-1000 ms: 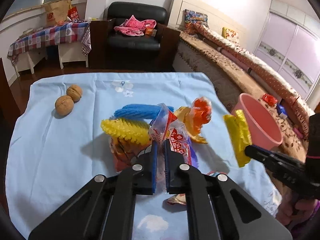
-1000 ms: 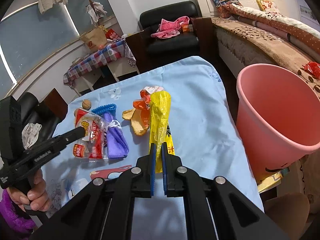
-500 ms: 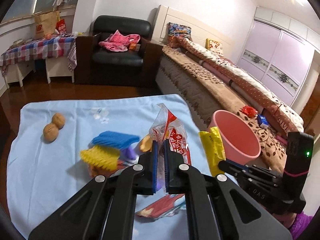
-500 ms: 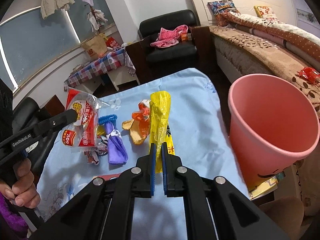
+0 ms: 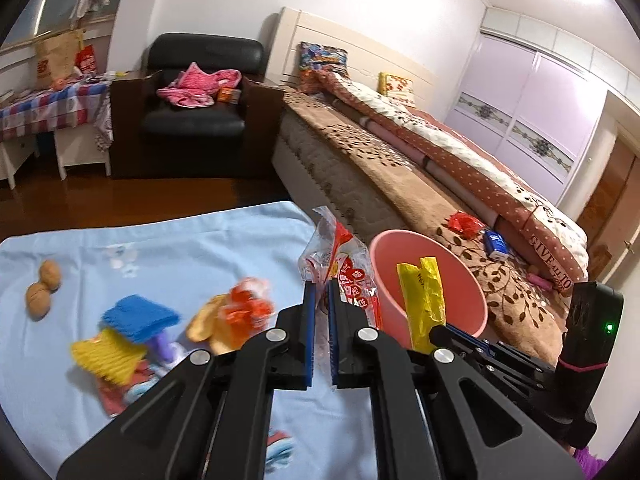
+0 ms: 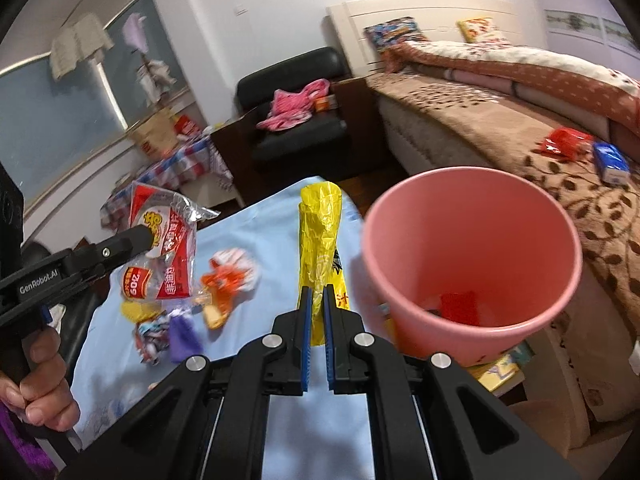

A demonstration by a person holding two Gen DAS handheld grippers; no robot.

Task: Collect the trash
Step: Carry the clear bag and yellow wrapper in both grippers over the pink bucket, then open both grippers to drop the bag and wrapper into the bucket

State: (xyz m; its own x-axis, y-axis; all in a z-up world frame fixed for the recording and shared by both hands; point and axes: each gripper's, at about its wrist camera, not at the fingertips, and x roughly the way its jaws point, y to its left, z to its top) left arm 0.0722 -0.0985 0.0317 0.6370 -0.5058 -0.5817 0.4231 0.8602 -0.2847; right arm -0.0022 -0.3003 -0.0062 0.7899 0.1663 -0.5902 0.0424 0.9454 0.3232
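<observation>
**Two wrappers in grip, both near the pink bin**

Landmark: pink bin (image 6: 472,264), standing off the edge of the table with the light blue cloth (image 5: 200,240).

Left gripper (image 5: 320,292): jaws nearly closed, pinching the clear-and-red snack bag (image 5: 344,264) at its lower part. Bag stands up above the fingertips, just beside the bin's rim on the table side, not yet over the opening.

Right gripper (image 6: 316,300): jaws nearly closed on the yellow wrapper (image 6: 320,240), held by its lower end; the rest rises upright, just beside the bin wall and at about rim height.

Handling, judged: both are thin film, very light, crinkly, no stiffness to speak of. A pinch on a flat doubled edge is enough. Film is slick and may cling to the pads on release; a light piece could drift or catch the rim.

Pose: both grippers point forward and slightly down, side by side. A hand (image 6: 36,384) wraps the left gripper's handle.

Bin already holds something red at the bottom. More wrappers and two walnuts (image 5: 42,292) lie on the cloth, well apart from the bin.
</observation>
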